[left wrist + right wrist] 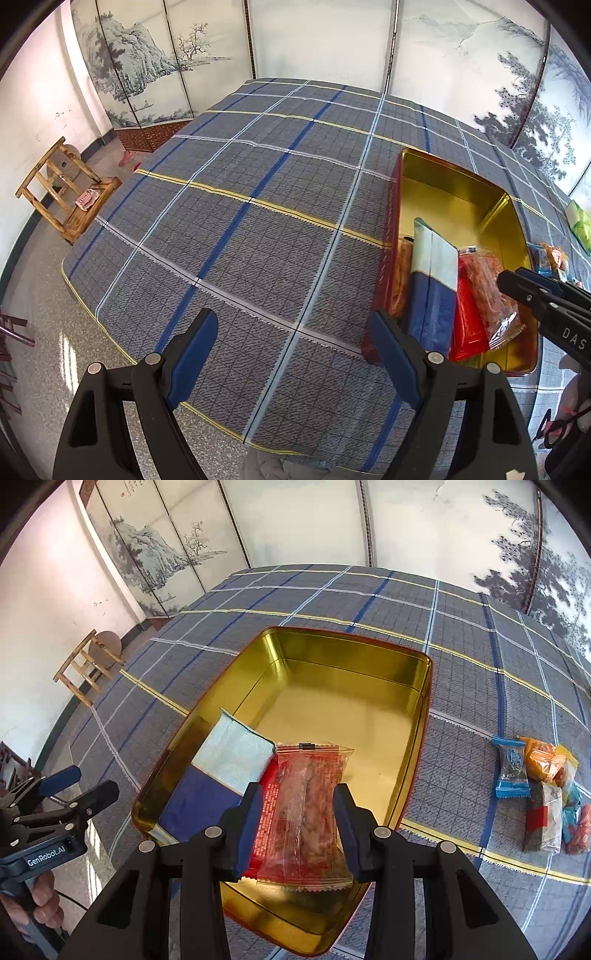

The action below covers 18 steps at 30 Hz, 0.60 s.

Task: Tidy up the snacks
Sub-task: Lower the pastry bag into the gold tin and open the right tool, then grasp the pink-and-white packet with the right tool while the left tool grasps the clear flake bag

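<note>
My right gripper [298, 812] is sitting closest to me, and it is squeezing a see-through red snack pack [308, 812] from both sides. The two blue pads [246, 834] are pressing on the edges of the pack. The pack is hanging over the near end of the gold tin [369, 657], which is lying open on the checked cloth [480, 709].

Just under the pack, a flat red packet [266, 812] is lying in the tin. Beside that, a blue and pale box [218, 775] is leaning against the tin's left wall. (There is one more orange-brown snack [400, 277] squeezed in at that side, which I am only seeing from the left camera.) The far half of the tin is showing bare gold.

My left gripper [295, 350] is hanging over the cloth just to the left of the tin. Its jaws are standing wide apart, and only cloth is showing between them.

A bit further off, to the right of the tin, a small heap of snacks [543, 797] is waiting on the cloth. A blue candy [511, 770] is lying at its near left edge, with an orange pack [543, 762] next to it.

Far away, a wooden chair [64, 192] is standing on the floor, and a painted screen [147, 62] is standing behind the table.
</note>
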Each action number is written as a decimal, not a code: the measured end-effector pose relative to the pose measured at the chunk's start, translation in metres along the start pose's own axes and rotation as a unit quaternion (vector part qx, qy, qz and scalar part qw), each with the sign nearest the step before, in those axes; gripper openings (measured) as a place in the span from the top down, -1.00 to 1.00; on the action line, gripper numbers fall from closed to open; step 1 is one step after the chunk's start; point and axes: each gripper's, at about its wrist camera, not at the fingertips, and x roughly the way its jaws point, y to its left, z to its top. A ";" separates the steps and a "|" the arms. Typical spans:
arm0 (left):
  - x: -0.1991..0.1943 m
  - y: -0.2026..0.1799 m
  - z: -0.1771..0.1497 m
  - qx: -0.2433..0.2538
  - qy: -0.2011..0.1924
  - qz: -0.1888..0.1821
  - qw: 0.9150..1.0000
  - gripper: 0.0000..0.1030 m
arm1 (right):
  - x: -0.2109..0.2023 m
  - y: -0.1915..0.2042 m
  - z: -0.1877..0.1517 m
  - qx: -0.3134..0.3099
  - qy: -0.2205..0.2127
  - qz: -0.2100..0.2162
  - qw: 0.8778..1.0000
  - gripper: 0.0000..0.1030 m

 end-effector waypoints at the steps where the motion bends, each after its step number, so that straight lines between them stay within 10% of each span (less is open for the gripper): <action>1: -0.001 -0.001 0.000 0.001 0.000 -0.002 1.000 -0.60 | -0.003 -0.003 0.000 0.003 -0.004 0.000 1.000 0.20; 18: -0.014 -0.055 0.004 0.044 -0.008 -0.032 0.998 -0.60 | -0.087 -0.161 -0.037 0.112 -0.070 -0.152 0.980 0.19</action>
